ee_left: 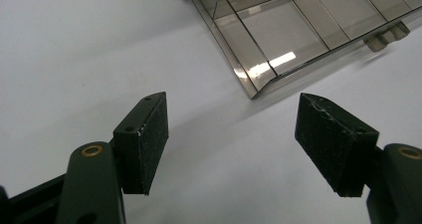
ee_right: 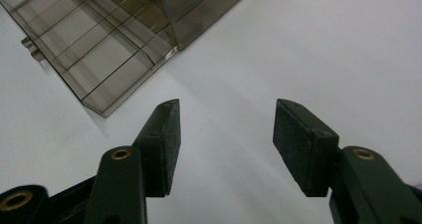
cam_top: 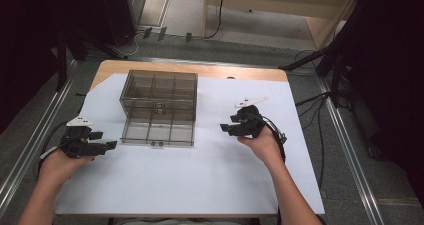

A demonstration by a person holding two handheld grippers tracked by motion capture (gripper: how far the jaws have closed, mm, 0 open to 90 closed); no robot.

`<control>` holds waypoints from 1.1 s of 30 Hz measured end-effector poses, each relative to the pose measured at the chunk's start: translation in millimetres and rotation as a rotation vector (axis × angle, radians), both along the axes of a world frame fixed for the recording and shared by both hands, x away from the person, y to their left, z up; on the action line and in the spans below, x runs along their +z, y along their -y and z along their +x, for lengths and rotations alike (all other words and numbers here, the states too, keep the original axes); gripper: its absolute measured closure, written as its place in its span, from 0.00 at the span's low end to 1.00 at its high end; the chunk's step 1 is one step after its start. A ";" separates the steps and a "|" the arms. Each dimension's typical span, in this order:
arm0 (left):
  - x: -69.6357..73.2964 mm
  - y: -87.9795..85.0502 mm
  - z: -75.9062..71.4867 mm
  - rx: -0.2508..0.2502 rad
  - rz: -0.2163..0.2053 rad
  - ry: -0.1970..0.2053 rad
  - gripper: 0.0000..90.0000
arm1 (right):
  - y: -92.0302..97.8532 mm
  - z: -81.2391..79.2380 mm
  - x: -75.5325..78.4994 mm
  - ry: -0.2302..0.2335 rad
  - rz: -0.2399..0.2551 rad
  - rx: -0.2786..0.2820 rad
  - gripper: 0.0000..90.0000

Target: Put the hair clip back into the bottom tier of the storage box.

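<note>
A smoky clear plastic organizer box (cam_top: 158, 107) with a grid of compartments lies on the white sheet in the middle of the table, its lid folded out toward me. Off its left front corner my left gripper (cam_top: 111, 145) rests low, open, with nothing between its black pads (ee_left: 144, 142); the box corner (ee_left: 259, 79) lies just ahead of it. To the right of the box my right gripper (cam_top: 225, 129) points left at it, jaws apart and empty. In the right gripper view the box (ee_right: 109, 40) sits at the upper left, clear of the pads (ee_right: 298, 144).
The white sheet (cam_top: 200, 175) covers most of the wooden table (cam_top: 200, 70). Two small latches (cam_top: 157, 144) stick out at the lid's near edge. Cables and dark stands ring the table on the floor. Bare sheet lies in front of and right of the box.
</note>
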State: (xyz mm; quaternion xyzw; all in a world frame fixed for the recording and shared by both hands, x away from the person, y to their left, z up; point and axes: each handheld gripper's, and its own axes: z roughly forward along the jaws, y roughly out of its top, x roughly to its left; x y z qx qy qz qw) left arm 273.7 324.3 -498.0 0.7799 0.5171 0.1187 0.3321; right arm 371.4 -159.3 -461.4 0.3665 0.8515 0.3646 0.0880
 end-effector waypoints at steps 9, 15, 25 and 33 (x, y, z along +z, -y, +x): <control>0.1 -0.4 -0.2 0.002 0.001 0.001 0.34 | 20.7 7.3 5.0 -0.022 -0.014 -0.051 0.60; 0.0 -1.0 -0.2 0.001 0.001 0.002 0.34 | 37.5 12.5 5.8 -0.013 -0.048 -0.088 0.64; -0.2 -0.6 -1.0 0.006 0.000 0.007 0.34 | 57.2 21.2 0.1 -0.064 -0.058 -0.185 0.72; -0.3 -3.2 -4.5 0.015 0.002 0.006 0.34 | 68.8 31.1 -2.7 -0.072 -0.060 -0.256 0.83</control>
